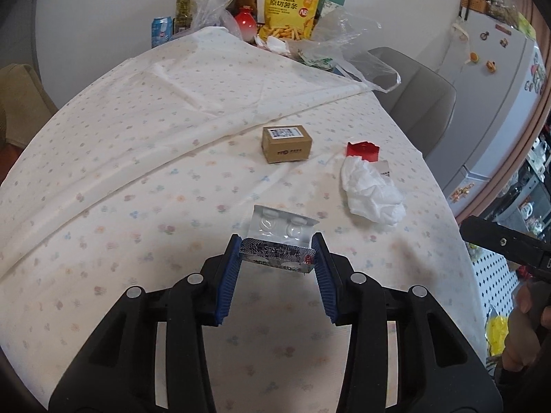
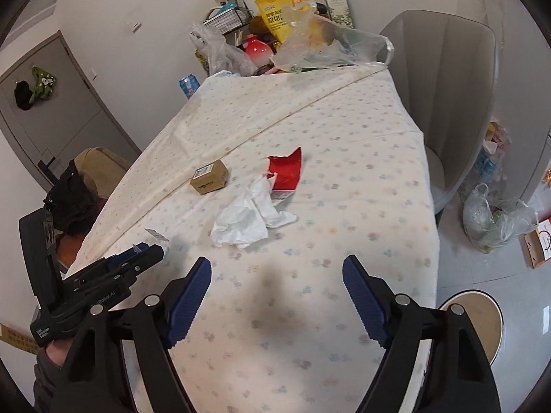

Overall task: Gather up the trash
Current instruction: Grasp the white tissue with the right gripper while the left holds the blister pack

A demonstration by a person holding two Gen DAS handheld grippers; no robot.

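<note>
My left gripper (image 1: 278, 249) is shut on a silver pill blister pack (image 1: 280, 237) and holds it just above the flowered tablecloth (image 1: 137, 172). A small brown cardboard box (image 1: 287, 143) sits farther back. A crumpled white tissue (image 1: 373, 191) lies at the right beside a red torn carton (image 1: 363, 151). My right gripper (image 2: 277, 275) is open and empty over the cloth. In front of it lie the tissue (image 2: 248, 220), the red carton (image 2: 287, 172) and the box (image 2: 209, 176). The left gripper (image 2: 137, 258) shows at its left with the blister pack's edge (image 2: 156, 235).
A clear plastic bag (image 1: 347, 44) lies open at the table's far end, with a yellow snack bag (image 1: 292, 8), a red pot (image 1: 245, 22) and a blue can (image 1: 161, 31) near it. A grey chair (image 2: 444, 96) stands right of the table. A filled plastic bag (image 2: 489, 220) sits on the floor.
</note>
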